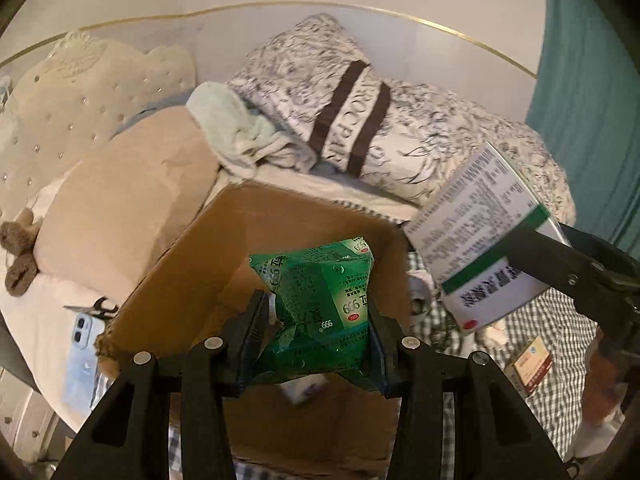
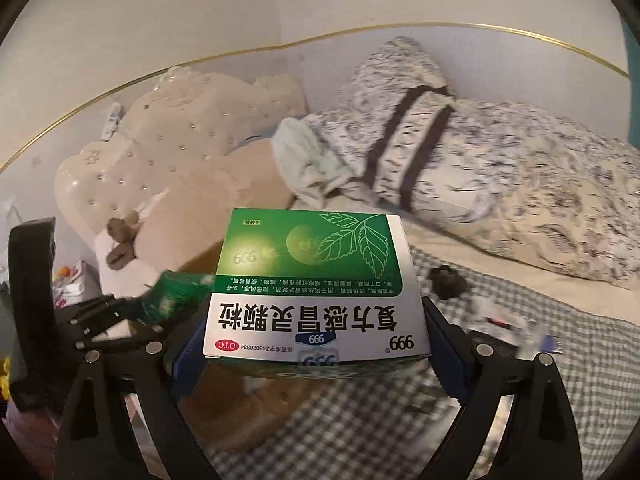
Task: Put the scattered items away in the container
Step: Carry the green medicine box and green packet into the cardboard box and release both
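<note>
Already both grippers carry something, and everything turns on where each load hangs relative to the cardboard box (image 1: 304,216). The left gripper (image 1: 316,336) has its jaws about half closed, pinching a crumpled green sachet pack (image 1: 320,304) by its two sides, and in the left wrist view this pack hangs directly over the box's open brown interior, its length pointing away toward the far wall of the box. The right gripper (image 2: 308,340) is clamped wide across a green-and-white medicine carton (image 2: 316,288), flat face up, its long side spanning the jaws. That carton sits beyond the box's right rim, above the checked bedsheet (image 1: 560,320). So the left hand looks nearer to a drop, I judge; the right must travel leftward over the rim first.
</note>
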`<state>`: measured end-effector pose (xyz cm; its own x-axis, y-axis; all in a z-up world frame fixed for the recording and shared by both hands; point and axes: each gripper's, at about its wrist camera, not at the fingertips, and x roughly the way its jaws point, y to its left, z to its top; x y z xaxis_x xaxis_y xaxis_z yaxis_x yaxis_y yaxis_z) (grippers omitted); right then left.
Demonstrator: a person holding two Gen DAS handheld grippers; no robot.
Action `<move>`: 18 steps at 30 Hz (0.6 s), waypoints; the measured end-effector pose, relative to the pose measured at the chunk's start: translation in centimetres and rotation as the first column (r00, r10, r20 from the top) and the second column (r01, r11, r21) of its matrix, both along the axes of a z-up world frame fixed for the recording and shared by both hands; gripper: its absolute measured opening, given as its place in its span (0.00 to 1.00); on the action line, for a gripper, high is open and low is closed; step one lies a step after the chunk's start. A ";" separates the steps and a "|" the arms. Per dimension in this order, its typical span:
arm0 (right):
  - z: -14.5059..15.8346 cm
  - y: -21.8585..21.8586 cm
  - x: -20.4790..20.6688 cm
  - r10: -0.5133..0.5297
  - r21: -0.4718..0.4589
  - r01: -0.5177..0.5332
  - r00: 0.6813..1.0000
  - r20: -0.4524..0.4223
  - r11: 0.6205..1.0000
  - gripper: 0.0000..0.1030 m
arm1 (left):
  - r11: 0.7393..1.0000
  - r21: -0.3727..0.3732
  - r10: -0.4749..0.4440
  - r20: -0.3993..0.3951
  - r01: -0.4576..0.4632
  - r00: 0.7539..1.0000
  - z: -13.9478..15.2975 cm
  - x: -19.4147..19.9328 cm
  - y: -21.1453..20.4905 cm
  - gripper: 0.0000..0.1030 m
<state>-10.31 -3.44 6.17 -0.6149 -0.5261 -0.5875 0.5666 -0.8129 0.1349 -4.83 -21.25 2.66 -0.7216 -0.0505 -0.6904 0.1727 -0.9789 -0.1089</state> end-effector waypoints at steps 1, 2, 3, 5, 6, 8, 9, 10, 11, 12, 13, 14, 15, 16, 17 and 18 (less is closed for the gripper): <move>-0.2 -0.9 -0.1 0.007 0.000 -0.007 1.000 0.003 1.000 0.90 | 1.000 -0.001 0.003 0.007 -0.003 1.000 -0.3 0.0 -0.3 0.44; -0.4 -1.5 -0.2 0.007 0.000 -0.007 1.000 0.004 1.000 0.90 | 1.000 -0.004 0.005 0.014 -0.004 1.000 -0.6 0.0 -0.6 0.44; -0.7 -2.3 -0.4 0.007 0.002 -0.007 1.000 0.008 1.000 0.90 | 1.000 -0.007 0.006 0.021 -0.006 1.000 -0.9 0.0 -0.9 0.44; -1.3 -3.5 -0.9 0.007 0.004 -0.008 1.000 0.025 1.000 0.90 | 1.000 -0.003 0.006 0.032 -0.006 0.999 -1.5 0.0 -1.2 0.44; -1.6 -3.9 -1.2 0.001 0.008 -0.001 0.999 0.033 1.000 0.90 | 1.000 0.001 0.007 0.035 -0.007 0.999 -1.7 0.0 -1.4 0.44; -2.0 -4.5 -1.7 -0.008 0.015 0.007 0.999 0.047 1.000 0.90 | 1.000 0.009 0.010 0.042 -0.011 0.999 -2.3 0.1 -1.6 0.44; -2.3 -4.8 -2.0 -0.010 0.015 0.009 0.998 0.054 1.000 0.90 | 1.000 0.010 0.012 0.046 -0.013 0.999 -2.5 0.1 -1.6 0.44; -2.4 -4.9 -2.3 -0.013 0.015 0.012 0.998 0.060 1.000 0.90 | 1.000 0.010 0.013 0.049 -0.014 0.999 -2.7 0.1 -1.6 0.44; -2.6 -5.0 -2.6 -0.015 0.012 0.014 0.998 0.066 1.000 0.91 | 1.000 0.008 0.014 0.050 -0.014 0.999 -2.8 0.1 -1.6 0.45; -2.7 -5.1 -2.8 -0.011 0.002 0.011 0.997 0.072 1.000 0.92 | 1.000 0.004 0.016 0.050 -0.016 0.999 -2.9 0.1 -1.6 0.46; -2.7 -5.2 -3.0 -0.002 -0.012 0.003 0.997 0.078 1.000 0.92 | 1.000 -0.003 0.021 0.051 -0.020 0.998 -2.9 0.0 -1.6 0.51; -2.7 -5.2 -3.2 0.008 -0.025 -0.006 0.996 0.087 1.000 0.92 | 1.000 -0.010 0.024 0.056 -0.024 0.998 -3.0 0.0 -1.6 0.65; -2.7 -5.2 -3.4 0.012 -0.040 -0.008 0.995 0.097 0.999 0.92 | 1.000 -0.014 0.029 0.061 -0.028 0.998 -3.1 -0.1 -1.7 0.74; -2.7 -5.1 -3.5 0.004 -0.048 0.001 0.994 0.105 0.999 0.93 | 0.999 -0.012 0.033 0.060 -0.033 0.998 -3.1 -0.1 -1.7 0.86; -2.7 -5.1 -3.6 -0.005 -0.051 0.010 0.994 0.108 0.999 0.93 | 0.999 -0.007 0.036 0.052 -0.035 0.998 -3.0 0.0 -1.7 0.90; -2.6 -5.1 -3.5 -0.011 -0.051 0.016 0.995 0.101 0.999 0.93 | 0.999 -0.003 0.035 0.044 -0.035 0.998 -2.9 0.0 -1.7 0.91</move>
<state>-13.80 -8.53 3.58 -0.5611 -0.5494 -0.6191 0.5374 -0.8107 0.2324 -4.81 -22.95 -0.27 -0.6885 -0.0771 -0.7211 0.2114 -0.9725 -0.0979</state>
